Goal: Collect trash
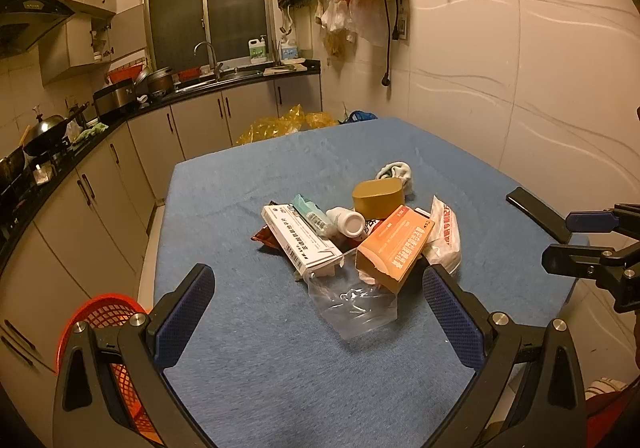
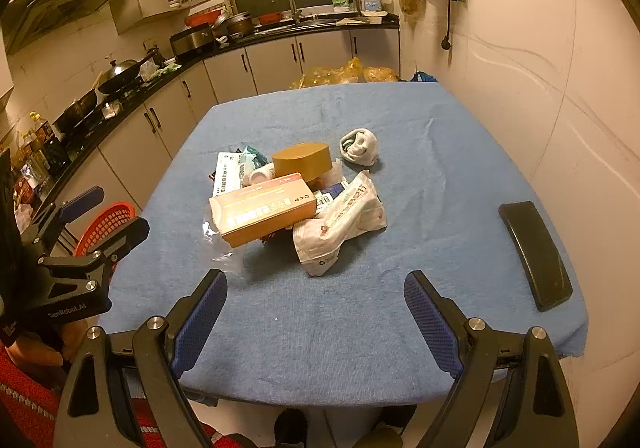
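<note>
I have both tools over the near edge of the desk (image 1: 248, 376), which is covered in blue cloth. My left hand-held gripper (image 1: 318, 312) has its jaws spread wide and holds nothing; my right hand-held gripper (image 2: 316, 322) is just as wide apart and empty.

The trash sits in one heap at the desk's middle, at 12 o'clock from both tools. From the left wrist, an orange box (image 1: 394, 248) lies on top of the heap at about 1 o'clock, its near end overlapping a clear bag (image 1: 352, 308) that reaches between my left fingers. A white box (image 1: 300, 242) lies at 11 o'clock, touching a white bottle (image 1: 346, 222) on its side. A brown tub (image 1: 378, 198) stands behind them, and a balled cloth (image 1: 398, 174) lies just beyond it. A white packet (image 2: 344, 224) rests against the heap's right side, at 12 o'clock from the right wrist.

A black case (image 2: 536, 254) lies well apart at 2 o'clock from the right wrist. A red basket (image 1: 108, 332) sits beyond the desk's left edge, at 9 o'clock from my left tool.
</note>
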Available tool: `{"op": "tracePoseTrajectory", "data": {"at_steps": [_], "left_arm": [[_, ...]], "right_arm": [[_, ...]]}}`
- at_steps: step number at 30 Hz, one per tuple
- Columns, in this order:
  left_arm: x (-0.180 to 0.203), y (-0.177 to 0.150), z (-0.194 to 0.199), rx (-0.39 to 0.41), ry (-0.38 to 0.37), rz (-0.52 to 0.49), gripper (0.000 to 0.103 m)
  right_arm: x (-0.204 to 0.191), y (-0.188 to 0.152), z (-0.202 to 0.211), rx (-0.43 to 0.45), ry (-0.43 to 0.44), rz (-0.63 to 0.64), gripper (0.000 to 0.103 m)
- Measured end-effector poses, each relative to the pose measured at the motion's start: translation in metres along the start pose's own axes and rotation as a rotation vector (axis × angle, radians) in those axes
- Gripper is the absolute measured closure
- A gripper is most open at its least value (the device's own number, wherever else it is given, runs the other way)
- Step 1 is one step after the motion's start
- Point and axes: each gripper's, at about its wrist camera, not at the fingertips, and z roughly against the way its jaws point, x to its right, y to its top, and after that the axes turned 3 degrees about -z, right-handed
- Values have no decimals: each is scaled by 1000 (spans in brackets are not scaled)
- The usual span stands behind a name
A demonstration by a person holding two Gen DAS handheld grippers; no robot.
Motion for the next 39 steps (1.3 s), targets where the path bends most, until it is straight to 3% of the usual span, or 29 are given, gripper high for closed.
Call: {"op": "tracePoseTrajectory", "data": {"at_steps": [8,16,23,28,30,33,35,39], "left_arm": [[9,4,-18,-30,-11,-5,0],[15,9,-61,-124,-80,-64,0],[36,28,-107,-184,-139,-195,0],[61,33,-133,-223,-126,-298,0],[66,35,-139,-233,-127,-295,6],[65,36,-145,-253,-126,-251,25],[61,35,-150,-278,-135,-217,55],[47,28,-150,-302,-150,-125,58]], "right_arm": [[12,3,-9,-19,9,-11,10],[33,3,-21,-75,6,-44,10],[55,1,-28,-115,-1,-64,10],[73,5,-32,-128,-11,-85,10],[79,8,-35,-134,-8,-92,10],[83,15,-39,-141,1,-88,10],[83,23,-46,-154,21,-76,10],[82,41,-73,-237,123,-109,10]]}}
